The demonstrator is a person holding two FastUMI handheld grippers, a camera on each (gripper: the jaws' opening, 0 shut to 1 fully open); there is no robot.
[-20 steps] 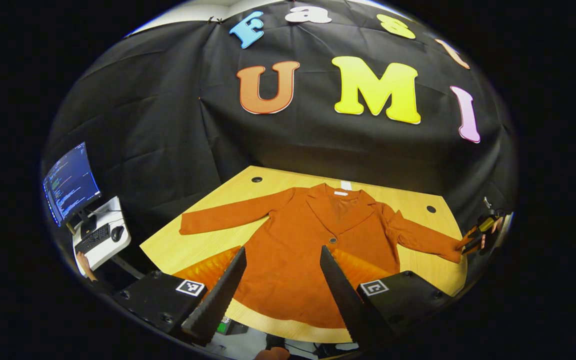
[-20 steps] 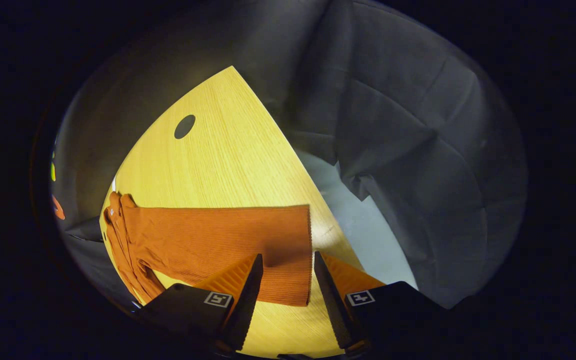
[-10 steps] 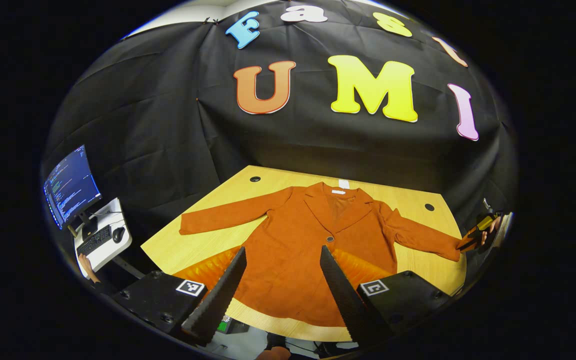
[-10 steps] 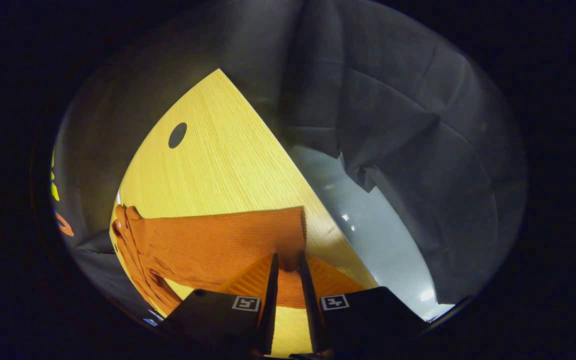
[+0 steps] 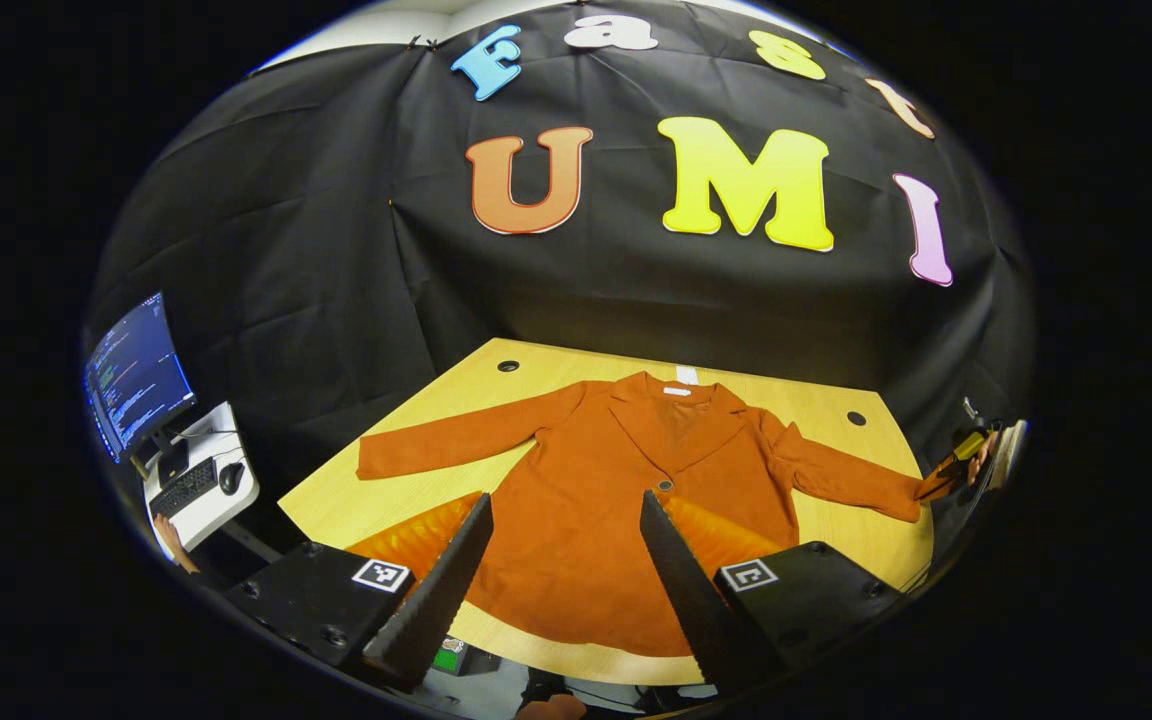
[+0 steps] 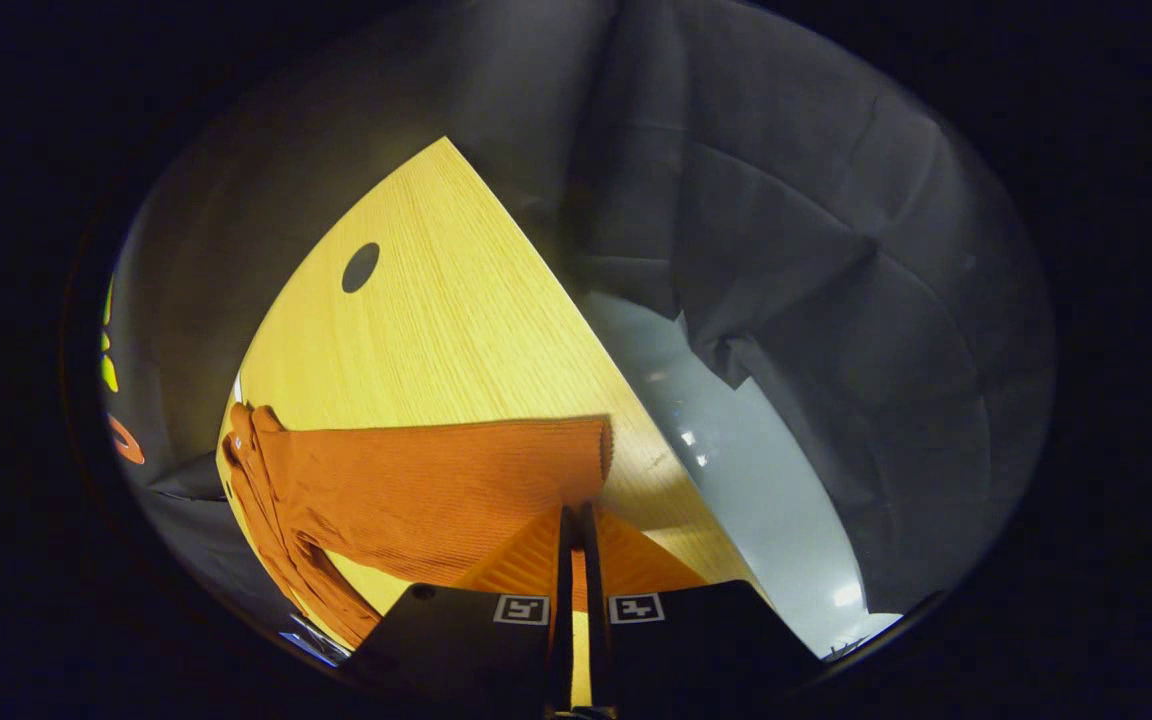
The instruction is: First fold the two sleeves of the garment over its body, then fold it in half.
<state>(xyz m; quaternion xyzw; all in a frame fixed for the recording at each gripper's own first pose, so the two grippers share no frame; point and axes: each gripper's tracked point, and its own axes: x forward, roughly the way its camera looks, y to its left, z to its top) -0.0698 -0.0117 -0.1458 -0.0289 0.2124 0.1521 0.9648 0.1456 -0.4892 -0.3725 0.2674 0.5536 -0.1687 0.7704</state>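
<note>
A rust-orange jacket (image 5: pixel 626 480) lies face up on the wooden table (image 5: pixel 406 480), collar toward the wall and both sleeves spread out. My left gripper (image 5: pixel 564 500) hovers open above the front hem, with nothing between its fingers. In the right gripper view, my right gripper (image 6: pixel 576 512) is shut on the cuff of the right sleeve (image 6: pixel 436 480) near the table's corner, and the cuff edge curls up a little. From the left gripper view, the right gripper (image 5: pixel 958 462) and the hand holding it appear at the far right, at the sleeve's end (image 5: pixel 901 492).
The table has round cable holes (image 5: pixel 508 366) (image 5: pixel 856 418) (image 6: pixel 361 267) near its back edge. Left of the table, a small white desk (image 5: pixel 206 490) carries a monitor (image 5: pixel 136 370), keyboard and mouse. Grey floor (image 6: pixel 736 450) lies beyond the table's right edge.
My right gripper's fingers went from open to shut on the sleeve cuff, whose edge has lifted slightly. The left gripper stayed open and hardly moved.
</note>
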